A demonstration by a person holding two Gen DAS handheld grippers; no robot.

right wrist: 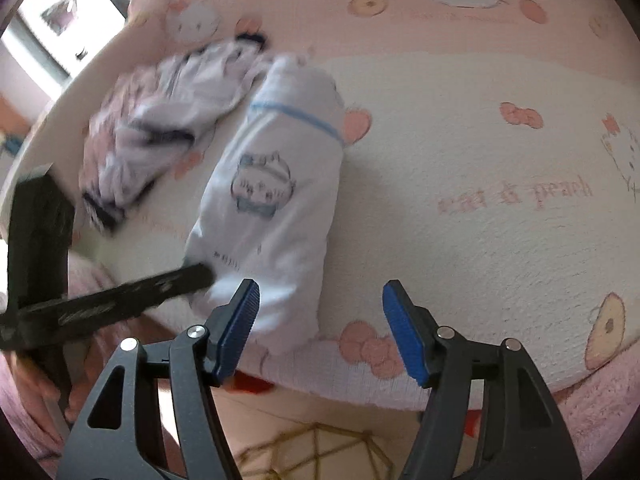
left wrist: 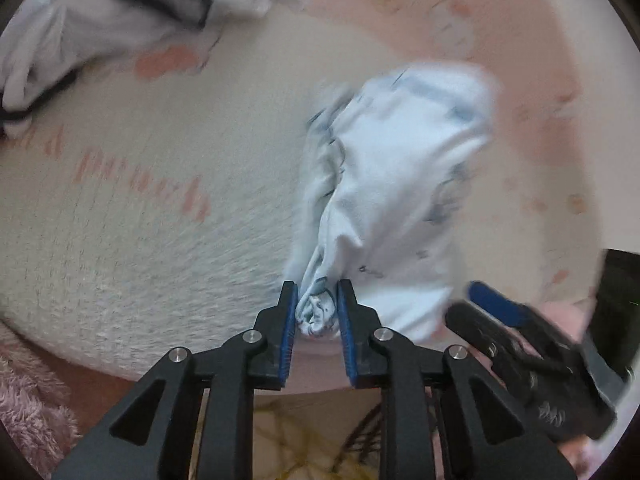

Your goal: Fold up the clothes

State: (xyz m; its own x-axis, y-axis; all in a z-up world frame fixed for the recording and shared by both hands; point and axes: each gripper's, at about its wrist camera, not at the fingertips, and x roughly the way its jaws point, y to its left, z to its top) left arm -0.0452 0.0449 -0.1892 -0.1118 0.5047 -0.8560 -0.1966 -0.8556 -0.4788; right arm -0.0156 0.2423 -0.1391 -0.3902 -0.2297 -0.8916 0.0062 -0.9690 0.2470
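A light blue garment (left wrist: pixel 400 184) with a cat print lies folded into a long narrow shape on the bed cover (left wrist: pixel 140 200). My left gripper (left wrist: pixel 316 312) has a bunched corner of it between its blue pads, and the wad fills the gap. In the right wrist view the same garment (right wrist: pixel 280 184) lies lengthwise, with the left gripper (right wrist: pixel 196 272) at its near left corner. My right gripper (right wrist: pixel 322 286) stands open over the garment's near right edge, nothing pinched. In the left wrist view one blue pad of the right gripper (left wrist: pixel 496 304) shows at lower right.
A crumpled white garment with dark trim (right wrist: pixel 160 120) lies beyond the blue one, toward the far left (left wrist: pixel 100 20). The cream and pink cover carries cat and peach prints. The bed's near edge (right wrist: pixel 360 384) drops to patterned floor. A pink fuzzy blanket (left wrist: pixel 28 412) lies at the corner.
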